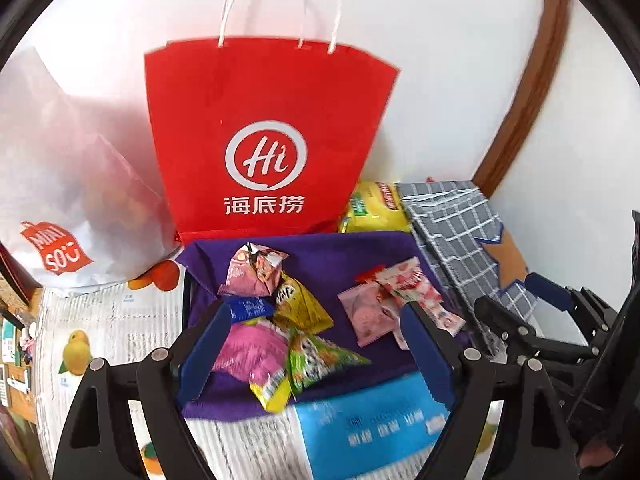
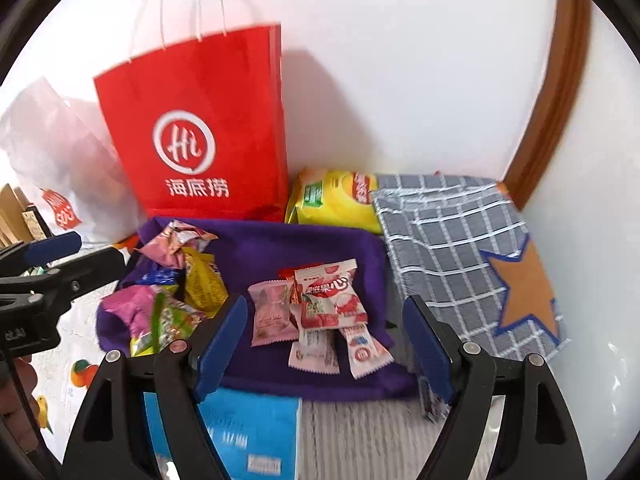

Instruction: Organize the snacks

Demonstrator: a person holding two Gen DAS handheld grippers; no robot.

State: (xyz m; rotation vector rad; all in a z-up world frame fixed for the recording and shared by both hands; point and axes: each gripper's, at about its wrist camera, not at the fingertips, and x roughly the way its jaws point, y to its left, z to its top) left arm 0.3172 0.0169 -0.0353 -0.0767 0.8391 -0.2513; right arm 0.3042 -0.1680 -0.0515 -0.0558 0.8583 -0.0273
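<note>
The left gripper [image 1: 316, 344] is seen with its blue-padded jaws spread wide, nothing held between them; it hangs over the near-left part of a purple cloth [image 1: 340, 248]. Beneath it lies a loose heap of snacks: a pink packet [image 1: 256, 346], a green packet [image 1: 320, 360], a yellow packet [image 1: 300, 304], a small blue packet [image 1: 250, 307] and a crumpled pink-and-white wrapper [image 1: 256, 270] at the far side of the heap.

The right gripper [image 2: 324, 344] is likewise spread, empty, and positioned over the right part of the same cloth [image 2: 320, 240]. Between its fingers a second group is observed: a pale pink sachet [image 2: 272, 314] and several red-and-white candy packets [image 2: 330, 296], overlapping one another, apart from the left heap.

A blue card [image 2: 248, 428] lies at the near edge of the cloth. A grey checked cloth with an orange star [image 2: 472, 248] lies just right of the purple one. Far behind stand a red paper bag [image 2: 200, 128], a white plastic bag [image 2: 52, 168] to its left, and a yellow pack [image 2: 332, 200] to its right, against a white wall [image 2: 400, 80].
</note>
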